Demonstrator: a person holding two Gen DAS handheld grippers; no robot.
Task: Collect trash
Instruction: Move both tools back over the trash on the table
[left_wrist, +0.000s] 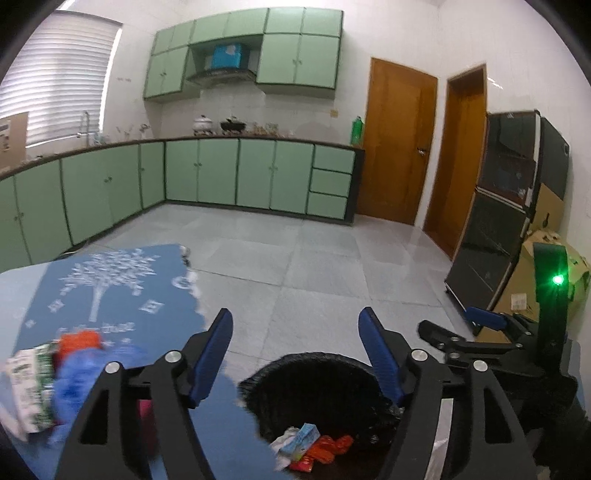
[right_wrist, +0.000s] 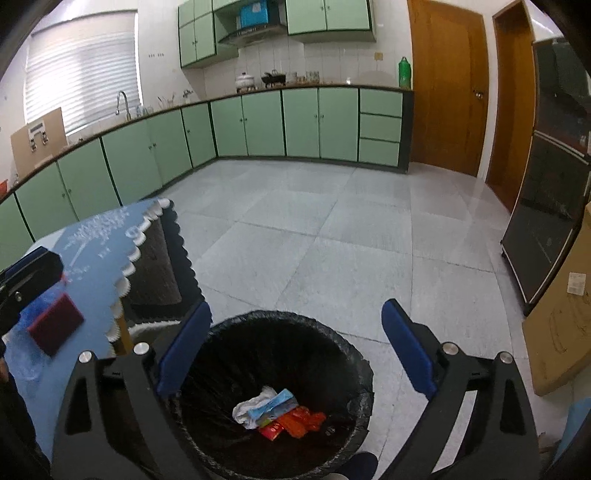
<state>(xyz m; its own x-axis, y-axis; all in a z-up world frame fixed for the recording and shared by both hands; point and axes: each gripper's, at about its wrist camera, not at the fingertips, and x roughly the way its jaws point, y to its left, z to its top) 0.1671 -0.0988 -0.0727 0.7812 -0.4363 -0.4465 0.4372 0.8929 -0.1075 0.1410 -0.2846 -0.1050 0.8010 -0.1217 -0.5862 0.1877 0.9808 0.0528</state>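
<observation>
Two hand-held grippers hang over a round bin lined with a black plastic bag (right_wrist: 288, 373). The right hand-held gripper (right_wrist: 297, 354) has its blue-padded fingers (right_wrist: 406, 350) spread wide, with nothing between them; the bin's open mouth lies directly below. The left hand-held gripper (left_wrist: 295, 354) is also spread and empty, sitting above the bin's left rim and the edge of the surface beside it.

At the bottom of the bin lies a small heap of trash (right_wrist: 275, 411): a crumpled white tissue, a light blue wrapper and several orange and red wrappers, all touching one another.

Left of the bin stands a surface covered with a blue cloth printed with a white tree and trimmed with a white scalloped edge (left_wrist: 110, 295). More trash rests on it near the left hand-held gripper: a white and green printed packet (left_wrist: 29, 384), crumpled blue material (left_wrist: 85, 380) and an orange piece (left_wrist: 79, 341), blurred and bunched together. In the right wrist view a dark red rectangular block (right_wrist: 55, 325) lies on the cloth.

Beyond is a grey tiled floor (right_wrist: 332, 229), pale green cabinets (right_wrist: 280, 125) along two walls, two brown wooden doors (right_wrist: 447, 85), a black glass-fronted cabinet (left_wrist: 509, 206) and cardboard boxes (right_wrist: 557, 332) at the right.
</observation>
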